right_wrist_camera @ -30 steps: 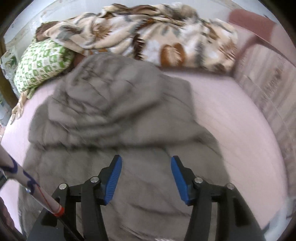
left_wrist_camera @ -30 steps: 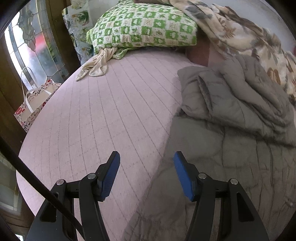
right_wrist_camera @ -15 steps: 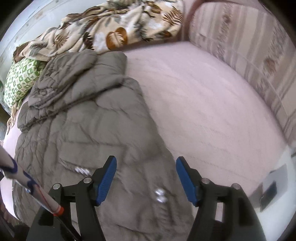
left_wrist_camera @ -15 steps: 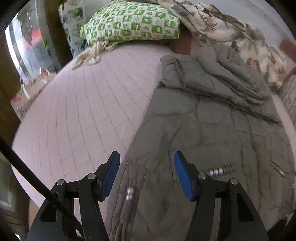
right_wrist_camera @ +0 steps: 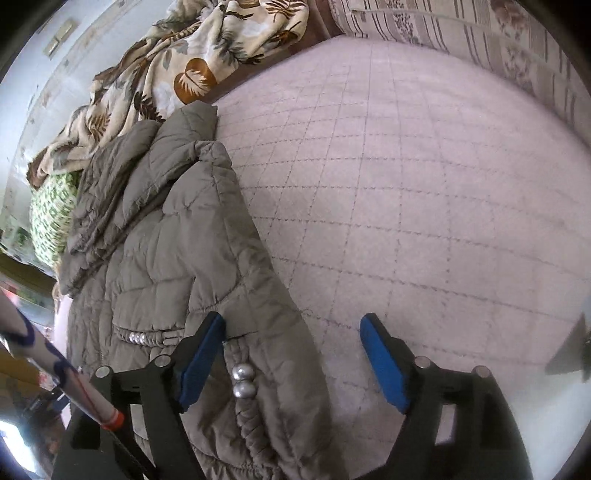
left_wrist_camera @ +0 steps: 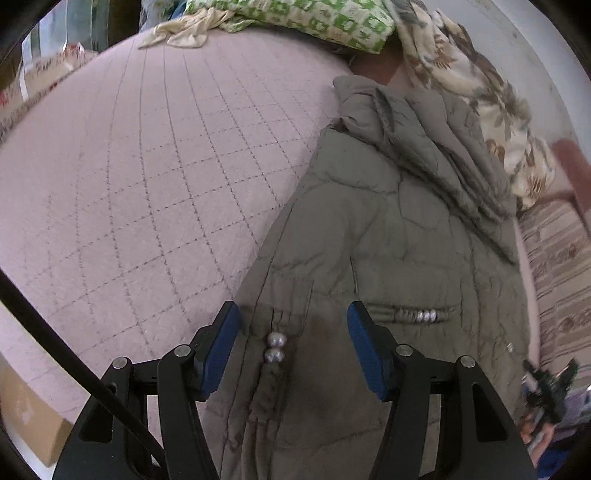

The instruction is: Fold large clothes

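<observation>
A grey-olive quilted puffer coat [left_wrist_camera: 388, 229] lies lengthwise on the pink quilted bed [left_wrist_camera: 147, 166], its hood and sleeves bunched at the far end. My left gripper [left_wrist_camera: 293, 349] is open over the coat's near left hem, by a braided trim with two silver beads [left_wrist_camera: 274, 347]. My right gripper [right_wrist_camera: 293, 363] is open over the coat [right_wrist_camera: 177, 236] at its near right hem, left finger above the fabric, right finger over the bare bed [right_wrist_camera: 424, 184]. Neither holds anything.
A green checked pillow [left_wrist_camera: 314, 18] and a floral blanket [right_wrist_camera: 177, 62] lie at the bed's head. A cream cloth [left_wrist_camera: 188, 29] lies by the pillow. A striped upholstered side [left_wrist_camera: 561, 266] bounds the bed on the right. A cardboard box [left_wrist_camera: 26, 413] stands off the near left edge.
Both grippers have drawn back toward the coat's near hem. The left one has shifted right from bare bed onto the coat. The right one has turned right over the hem corner. Both stay open.
</observation>
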`<state>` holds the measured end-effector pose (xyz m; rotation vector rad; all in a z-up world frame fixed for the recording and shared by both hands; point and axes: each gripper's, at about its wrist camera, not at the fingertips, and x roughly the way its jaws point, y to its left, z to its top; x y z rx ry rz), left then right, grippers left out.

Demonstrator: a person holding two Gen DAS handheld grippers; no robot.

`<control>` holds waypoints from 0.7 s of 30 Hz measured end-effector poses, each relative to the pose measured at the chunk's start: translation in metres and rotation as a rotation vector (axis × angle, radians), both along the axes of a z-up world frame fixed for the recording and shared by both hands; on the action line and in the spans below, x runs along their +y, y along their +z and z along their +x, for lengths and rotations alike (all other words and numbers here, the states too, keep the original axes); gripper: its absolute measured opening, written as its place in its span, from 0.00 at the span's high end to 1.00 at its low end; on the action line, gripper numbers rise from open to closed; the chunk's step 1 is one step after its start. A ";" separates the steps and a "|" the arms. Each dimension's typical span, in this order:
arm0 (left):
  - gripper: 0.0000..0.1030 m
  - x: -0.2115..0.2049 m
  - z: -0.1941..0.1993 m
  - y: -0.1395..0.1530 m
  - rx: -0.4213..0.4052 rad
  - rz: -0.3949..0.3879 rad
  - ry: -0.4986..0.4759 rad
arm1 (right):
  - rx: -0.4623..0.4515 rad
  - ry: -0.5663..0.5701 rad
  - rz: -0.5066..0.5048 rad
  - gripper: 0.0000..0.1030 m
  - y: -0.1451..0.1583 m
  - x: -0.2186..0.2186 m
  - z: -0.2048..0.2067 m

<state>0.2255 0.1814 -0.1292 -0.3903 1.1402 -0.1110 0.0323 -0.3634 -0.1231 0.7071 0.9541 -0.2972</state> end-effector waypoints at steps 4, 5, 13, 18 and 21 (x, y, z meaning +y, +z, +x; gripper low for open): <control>0.36 0.009 0.013 -0.012 0.024 -0.095 0.020 | -0.033 0.006 0.048 0.16 -0.007 -0.005 -0.001; 0.36 0.012 0.015 -0.015 0.028 -0.108 0.033 | -0.041 0.008 0.051 0.15 -0.008 -0.006 0.000; 0.36 0.021 0.024 -0.023 0.055 -0.141 0.028 | -0.057 0.046 0.099 0.12 -0.009 -0.009 0.006; 0.26 0.004 0.011 -0.024 0.026 -0.151 -0.065 | -0.060 0.067 0.138 0.12 -0.011 -0.011 0.005; 0.26 -0.005 0.001 -0.023 0.017 -0.136 -0.111 | -0.051 0.112 0.164 0.12 -0.011 -0.008 0.006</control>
